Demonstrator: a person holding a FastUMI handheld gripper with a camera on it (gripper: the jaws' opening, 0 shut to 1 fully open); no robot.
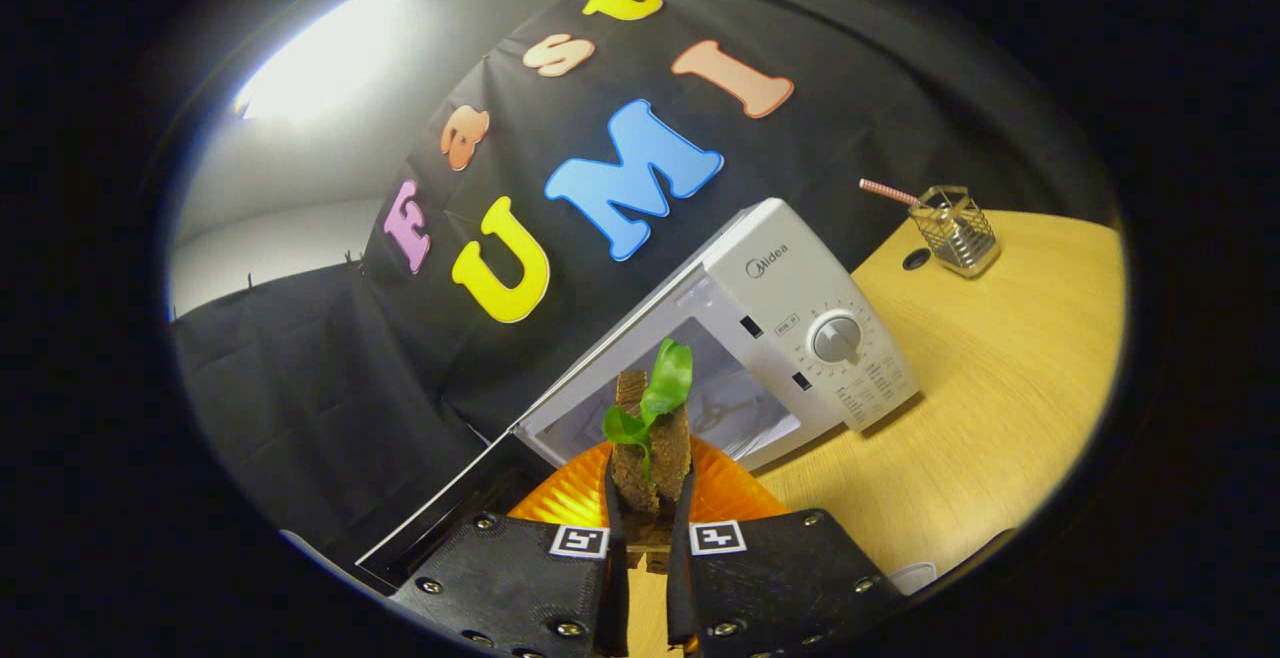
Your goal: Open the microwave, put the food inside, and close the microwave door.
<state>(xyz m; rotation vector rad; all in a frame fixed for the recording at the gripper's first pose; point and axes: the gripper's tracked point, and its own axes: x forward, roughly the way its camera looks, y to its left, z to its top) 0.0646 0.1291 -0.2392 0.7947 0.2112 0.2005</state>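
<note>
The gripper [648,523] has its two fingers drawn close together and clamped on the food [648,453], a rough, crumbly brown slab standing on edge between them, with a smooth, glossy green leaf [660,388] curling up its front. Under and just behind the food is an orange plate [560,498] with a ribbed, fluted rim. Just beyond stands the white microwave [790,298], boxy and smooth, its door [440,508] swung open towards the near side and the pale cavity exposed right behind the food; a round grey dial [837,339] sits on its panel below the word "Midea". The wood-grain table [1000,388] runs bare beside the microwave to a wire mesh holder [957,230] with a striped straw [888,192] at its far edge.
</note>
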